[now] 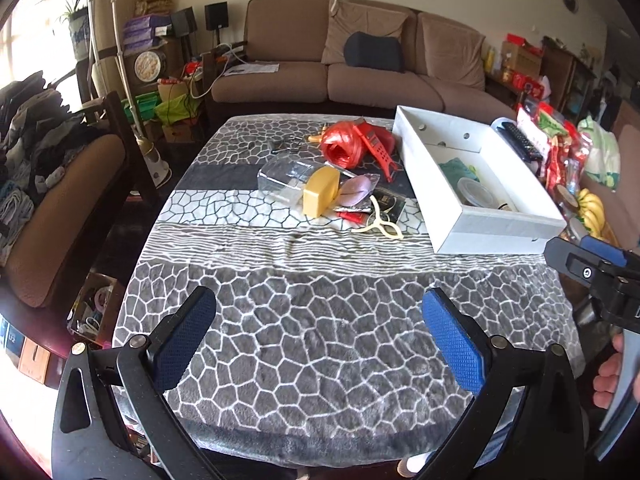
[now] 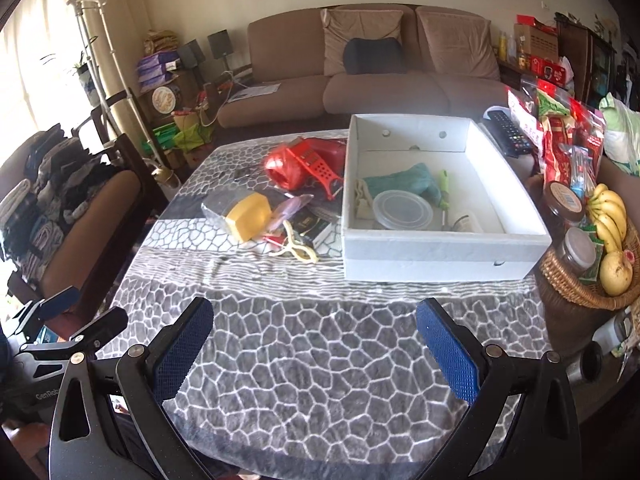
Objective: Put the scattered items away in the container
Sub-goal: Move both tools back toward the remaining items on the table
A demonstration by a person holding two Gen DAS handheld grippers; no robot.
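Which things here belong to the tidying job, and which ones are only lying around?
Job:
white box
yellow block
red twine bundle
red grater
cream peeler
clear packet

Lying about:
fruit basket
remote control
snack bags

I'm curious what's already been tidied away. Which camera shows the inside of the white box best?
The right wrist view: it faces the white box, showing a teal cloth and clear lid. The left wrist view sees it obliquely, contents partly hidden.

Bright window glare left; fisheye-warped edges.
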